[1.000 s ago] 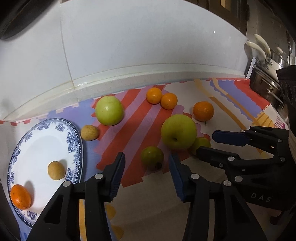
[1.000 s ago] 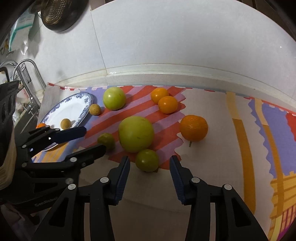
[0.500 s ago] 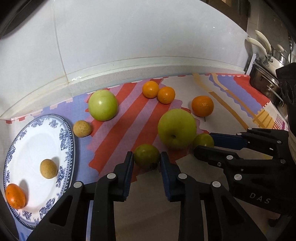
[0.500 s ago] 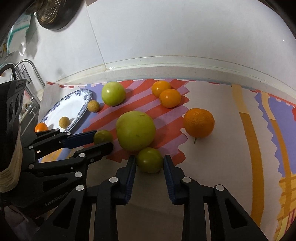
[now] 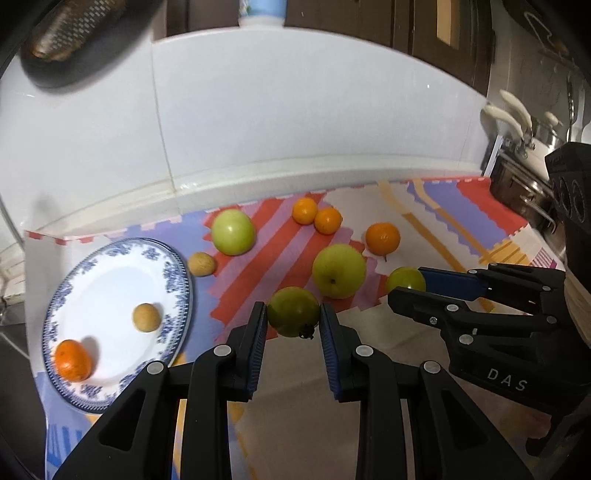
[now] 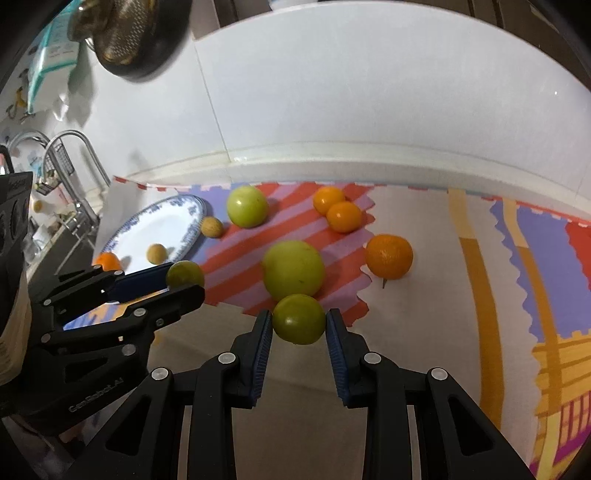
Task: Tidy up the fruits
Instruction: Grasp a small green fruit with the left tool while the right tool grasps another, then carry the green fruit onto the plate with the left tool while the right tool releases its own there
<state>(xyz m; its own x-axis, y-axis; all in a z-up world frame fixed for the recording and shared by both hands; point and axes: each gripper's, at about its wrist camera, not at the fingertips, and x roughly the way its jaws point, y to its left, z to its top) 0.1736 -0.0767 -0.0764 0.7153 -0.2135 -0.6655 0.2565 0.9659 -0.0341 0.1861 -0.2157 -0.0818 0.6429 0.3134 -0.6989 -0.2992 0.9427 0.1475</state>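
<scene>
My left gripper [image 5: 293, 325] is shut on a small green fruit [image 5: 293, 312] and holds it just above the striped mat. To its right, my right gripper [image 6: 299, 328] is shut on a second small green fruit [image 6: 299, 319], also off the mat. A blue-and-white plate [image 5: 177, 280] at the left holds a small orange [image 5: 72, 360] and a tan fruit [image 5: 146, 317]. On the mat lie two green apples [image 5: 233, 232] [image 5: 339, 271], another tan fruit [image 5: 201, 264] by the plate's rim and three oranges [image 5: 304, 210] [image 5: 327, 220] [image 5: 383, 238].
The colourful mat [image 6: 480, 280] covers the counter up to a white tiled wall [image 6: 369, 92]. A faucet [image 6: 70, 147] and sink stand left of the plate. Steel pots [image 5: 517, 184] sit at the far right. A metal strainer [image 6: 125, 33] hangs on the wall.
Both grippers closed, each on a small green fruit, then rose with the fruit off the mat. The views pulled back and up, showing more wall.
</scene>
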